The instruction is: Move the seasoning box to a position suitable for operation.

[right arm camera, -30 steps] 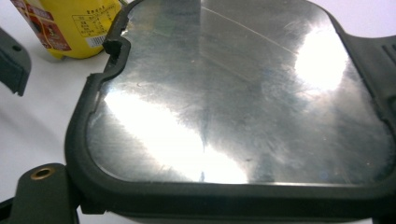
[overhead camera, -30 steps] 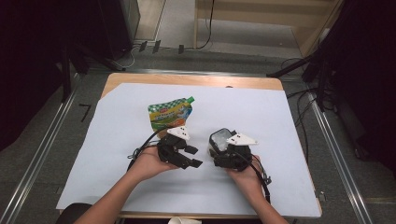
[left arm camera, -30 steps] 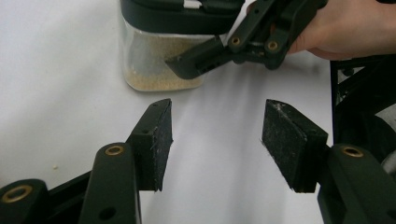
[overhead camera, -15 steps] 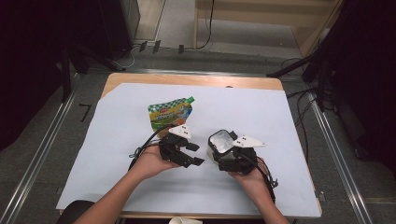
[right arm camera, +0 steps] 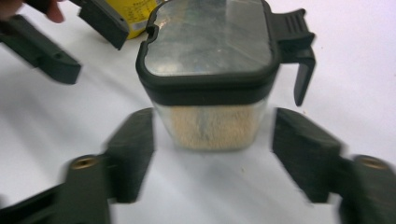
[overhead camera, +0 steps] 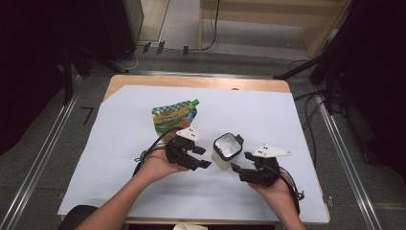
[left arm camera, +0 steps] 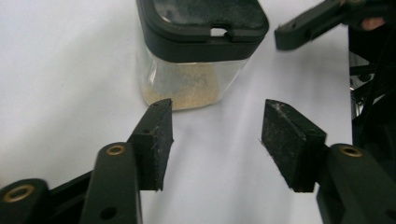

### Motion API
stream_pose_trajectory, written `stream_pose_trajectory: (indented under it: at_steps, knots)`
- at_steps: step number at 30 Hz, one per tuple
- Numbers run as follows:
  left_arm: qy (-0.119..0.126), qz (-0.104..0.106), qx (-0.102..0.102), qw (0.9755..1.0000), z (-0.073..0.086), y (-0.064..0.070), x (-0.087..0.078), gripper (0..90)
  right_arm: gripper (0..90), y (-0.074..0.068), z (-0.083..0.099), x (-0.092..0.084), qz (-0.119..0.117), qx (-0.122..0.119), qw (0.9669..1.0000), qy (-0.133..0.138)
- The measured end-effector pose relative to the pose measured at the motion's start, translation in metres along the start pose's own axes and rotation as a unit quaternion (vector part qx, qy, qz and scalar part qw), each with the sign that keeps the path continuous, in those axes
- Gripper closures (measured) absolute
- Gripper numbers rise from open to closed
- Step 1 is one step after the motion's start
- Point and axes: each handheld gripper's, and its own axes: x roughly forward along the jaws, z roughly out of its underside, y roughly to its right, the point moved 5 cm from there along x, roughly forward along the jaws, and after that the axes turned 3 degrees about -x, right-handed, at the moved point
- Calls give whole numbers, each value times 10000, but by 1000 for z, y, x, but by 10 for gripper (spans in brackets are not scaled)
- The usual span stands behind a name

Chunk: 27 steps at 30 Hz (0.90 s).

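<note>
A clear square container with a black flip lid and beige granules inside stands upright on the white sheet. My left gripper lies just left of it, open. Its jaws have just been closing a little, with nothing between them; the container stands beyond their tips. My right gripper sits to the container's lower right, open. Its jaws have just been closing with nothing gripped, and the container stands just ahead of the blurred pads.
A green and yellow spout pouch lies flat behind the left hand. The white sheet covers most of the wooden table. Metal rails and dark equipment flank the table. Cables trail from both grippers.
My right gripper has drawn back from the container, toward the right and the near edge, leaving it standing by itself. Its jaws are narrower than before. The left hand has kept still.
</note>
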Motion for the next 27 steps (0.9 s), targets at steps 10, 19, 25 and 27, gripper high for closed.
stream_pose_trajectory:
  at_steps: [10,19,25,27]
  knots:
    - [95,-43,-98,9999,-2,-3,2,887,758,37,2,-4,38,330,9994,-4]
    - [138,-225,22,9996,-4,-6,14,900,900,40,-6,22,-85,198,9998,-23]
    - [184,-304,100,9993,-5,-6,21,900,900,42,-8,28,-136,137,9998,-92]
    - [284,-370,217,9987,-6,-6,21,899,900,42,-8,28,-168,143,9997,-119]
